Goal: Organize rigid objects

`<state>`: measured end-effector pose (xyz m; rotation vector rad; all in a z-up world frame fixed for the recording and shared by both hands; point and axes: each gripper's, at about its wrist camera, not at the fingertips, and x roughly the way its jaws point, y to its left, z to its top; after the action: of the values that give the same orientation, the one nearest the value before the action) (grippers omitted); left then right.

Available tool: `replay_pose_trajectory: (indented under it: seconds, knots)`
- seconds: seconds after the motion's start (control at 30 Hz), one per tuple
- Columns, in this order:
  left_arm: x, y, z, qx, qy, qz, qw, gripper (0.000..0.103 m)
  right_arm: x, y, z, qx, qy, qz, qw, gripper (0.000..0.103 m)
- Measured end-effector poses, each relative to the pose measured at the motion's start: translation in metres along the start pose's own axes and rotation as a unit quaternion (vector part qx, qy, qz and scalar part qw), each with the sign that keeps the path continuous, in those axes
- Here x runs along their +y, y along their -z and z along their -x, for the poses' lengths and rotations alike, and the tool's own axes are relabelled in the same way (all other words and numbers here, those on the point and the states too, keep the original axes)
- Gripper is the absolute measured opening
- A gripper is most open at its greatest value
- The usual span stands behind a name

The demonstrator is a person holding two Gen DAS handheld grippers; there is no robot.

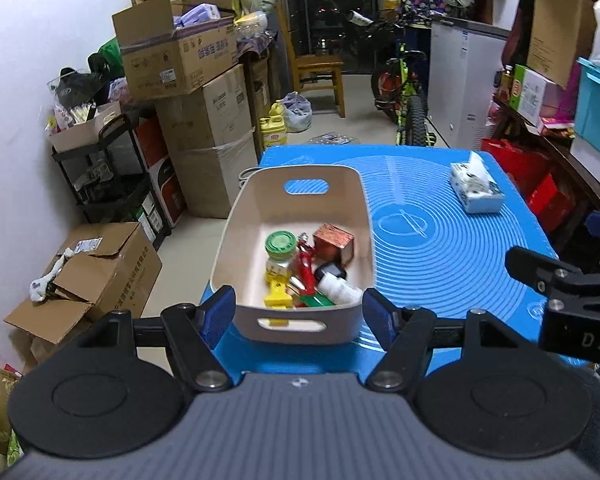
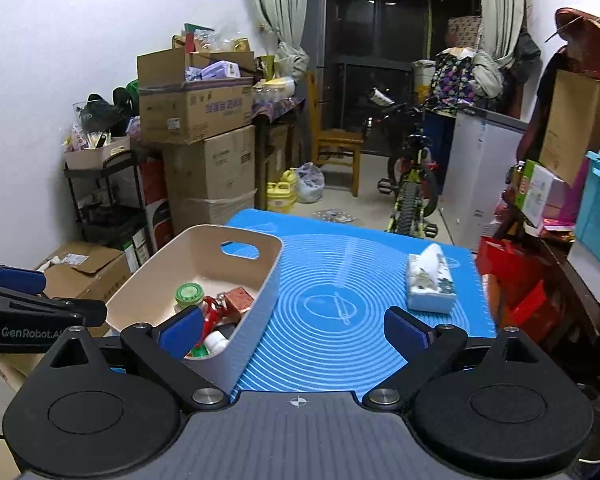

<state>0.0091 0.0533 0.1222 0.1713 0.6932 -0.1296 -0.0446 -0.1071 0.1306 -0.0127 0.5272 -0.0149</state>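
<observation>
A blue mat (image 1: 440, 248) printed with pale concentric rings is covering the desk from edge to edge. A beige bin (image 1: 300, 216) with cut-out handles is sitting along the desk's left edge, its near end close to the front edge. Lying inside the bin, toward its near end, are a green-lidded jar (image 1: 280, 242), a copper-coloured box (image 1: 334, 242), a red item (image 1: 306, 266), a yellow item (image 1: 278, 300) and a white bottle (image 1: 340, 286) with a dark cap. A tissue pack (image 1: 476, 188) is resting near the far right corner, well apart from the bin, with one sheet sticking up. The left gripper (image 1: 299, 314) is hanging over the front edge, its blue pads standing either side of the bin's near end without touching it, jaws wide and holding nothing. The right gripper (image 2: 294, 328) is hovering over the bare mat at the front, jaws spread very wide and empty, its left pad showing in front of the bin's contents. Stacked cardboard boxes (image 2: 204, 120) and a black shelf cart (image 2: 108, 200) are lining the left wall. A wooden chair (image 2: 336, 148), a bicycle (image 2: 412, 184), a white chest unit (image 2: 480, 168), yellow jugs (image 2: 280, 194) and curtains (image 2: 276, 4) framing a dark window are filling the far end of the room.
</observation>
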Motion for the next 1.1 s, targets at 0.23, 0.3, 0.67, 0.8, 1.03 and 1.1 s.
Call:
replay_pose_trajectory:
  seconds: [0.23,0.3,0.67,0.8,1.03,1.1]
  knots:
    - [-0.020,0.022,0.028,-0.013,0.002,-0.011,0.9998,0.071,-0.015,0.024,0.036,-0.005,0.008,-0.006,1.000,0.097]
    - [-0.025,0.028,0.034,-0.013,0.001,-0.014,0.9998,0.071,-0.018,0.031,0.044,-0.006,0.010,-0.006,1.000,0.097]
    - [-0.036,0.062,0.060,-0.006,0.000,-0.013,0.9999,0.072,-0.034,0.067,0.083,0.000,0.011,-0.020,1.000,0.097]
    - [-0.036,0.072,0.065,-0.002,0.004,-0.007,1.0000,0.072,-0.037,0.077,0.093,0.005,0.012,-0.017,1.000,0.097]
    - [-0.037,0.077,0.071,-0.002,0.010,-0.005,0.9999,0.072,-0.038,0.090,0.105,0.015,0.011,-0.012,1.000,0.097]
    - [-0.037,0.076,0.071,-0.003,0.011,-0.005,0.9999,0.072,-0.038,0.091,0.106,0.017,0.010,-0.012,1.000,0.097]
